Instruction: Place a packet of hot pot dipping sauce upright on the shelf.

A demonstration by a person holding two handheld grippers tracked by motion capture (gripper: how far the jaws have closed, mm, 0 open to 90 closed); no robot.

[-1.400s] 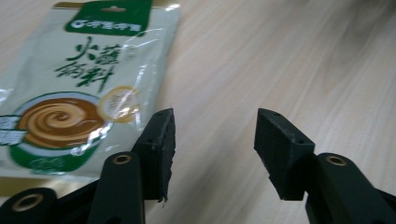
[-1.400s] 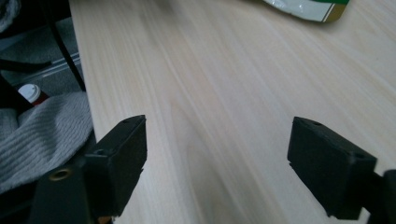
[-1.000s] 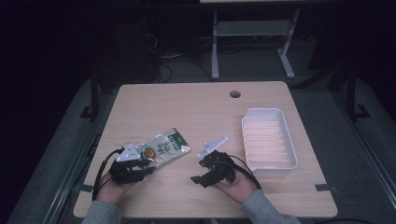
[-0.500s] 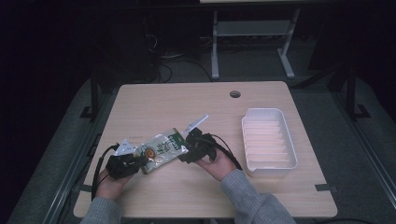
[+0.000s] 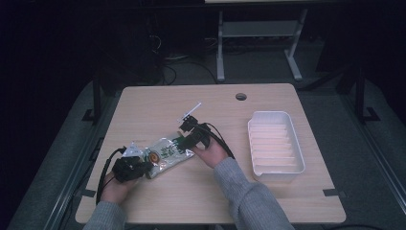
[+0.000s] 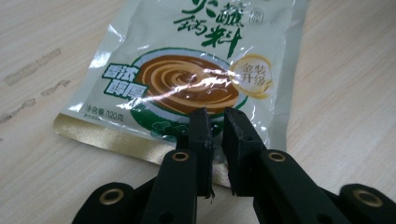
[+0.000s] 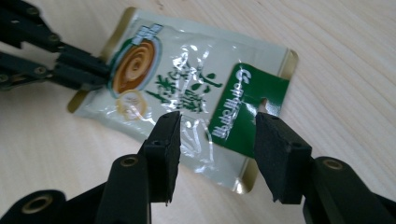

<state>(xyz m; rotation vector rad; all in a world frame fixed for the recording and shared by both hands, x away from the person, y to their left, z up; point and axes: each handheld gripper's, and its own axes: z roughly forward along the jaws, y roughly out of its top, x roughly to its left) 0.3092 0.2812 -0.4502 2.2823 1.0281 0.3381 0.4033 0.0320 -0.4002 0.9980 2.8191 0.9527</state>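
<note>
A: High view, largest item first: what do we see?

B: We see a pale wooden table (image 5: 158,105) with a round cable hole (image 5: 241,96) near its far edge. On its right part sits a white ribbed tray (image 5: 275,142), well apart from everything else.

A: And next in size?

B: We note a glossy sauce packet (image 5: 168,152) lying flat, left of the table's middle, its long axis running diagonally. In the left gripper view the packet (image 6: 187,70) shows a bowl of brown swirl and green lettering; in the right gripper view its green header strip (image 7: 250,107) with a hang-hole lies at the end near that gripper.

A: How do the claws stand?

B: We see the left gripper (image 6: 216,123) clenched on the packet's gold-edged bottom seam, its jaws nearly together with the film between them. The same gripper appears at the packet's near-left end in the high view (image 5: 136,165) and as dark linkages at upper left of the right gripper view (image 7: 93,70).

A: And the right one?

B: We see the right gripper (image 7: 217,135) released, its jaws wide apart and poised over the header end; we cannot tell whether they touch the film. In the high view it sits at the packet's far-right end (image 5: 189,132).
</note>
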